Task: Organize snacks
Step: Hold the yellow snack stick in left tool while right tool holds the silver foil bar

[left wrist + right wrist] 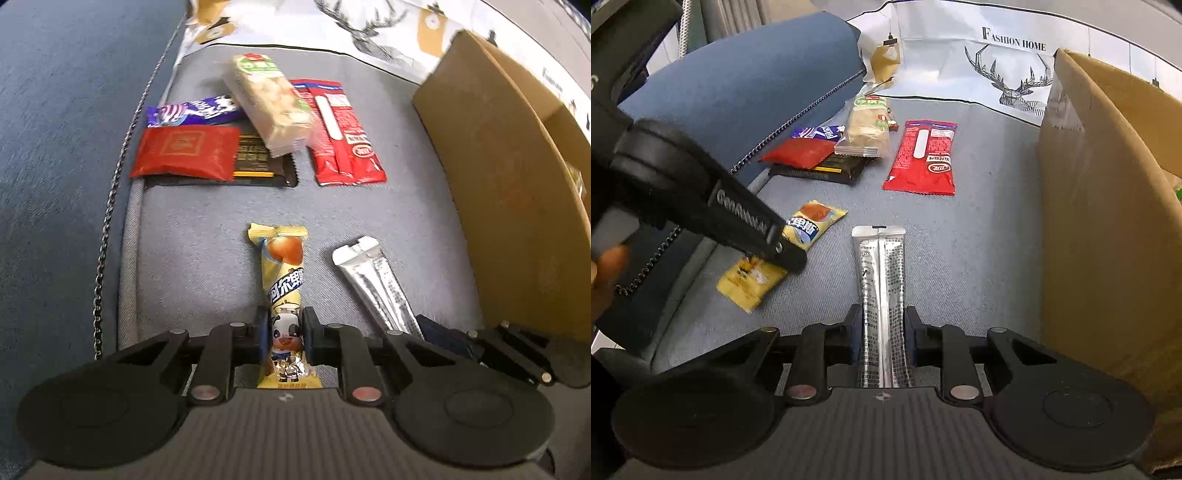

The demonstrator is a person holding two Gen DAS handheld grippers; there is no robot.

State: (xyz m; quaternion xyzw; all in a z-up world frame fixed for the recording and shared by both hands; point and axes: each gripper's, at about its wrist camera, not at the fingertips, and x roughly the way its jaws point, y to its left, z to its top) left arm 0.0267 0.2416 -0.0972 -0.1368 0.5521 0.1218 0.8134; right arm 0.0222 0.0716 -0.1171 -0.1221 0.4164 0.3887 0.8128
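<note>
Evidently we have one snack in each tool; our left tool is clamped on the lower part of the yellow cow-print bar, the pads pressing its sides near the tail seal, so the wrapper runs straight up the frame and lies flat on the grey sofa cushion; gripping it low, we judge, leaves most of its length free to go into the box first.

Our right tool is likewise closed on the silver stick pack, held at its lower part with its sealed top pointing up the frame; in the right wrist view the left tool reaches in from the left edge over the yellow bar.

At the right edge stands the cardboard box, its open flap leaning toward the cushion; it looks like the place the snacks are meant to go, and both held packs lie near it.

Toward the upper middle the rest wait in a loose heap: the red sachet on the black packet, the purple wrapper behind, the pale cracker pack across them, and the red twin pack just beside; none is yet sorted.
</note>
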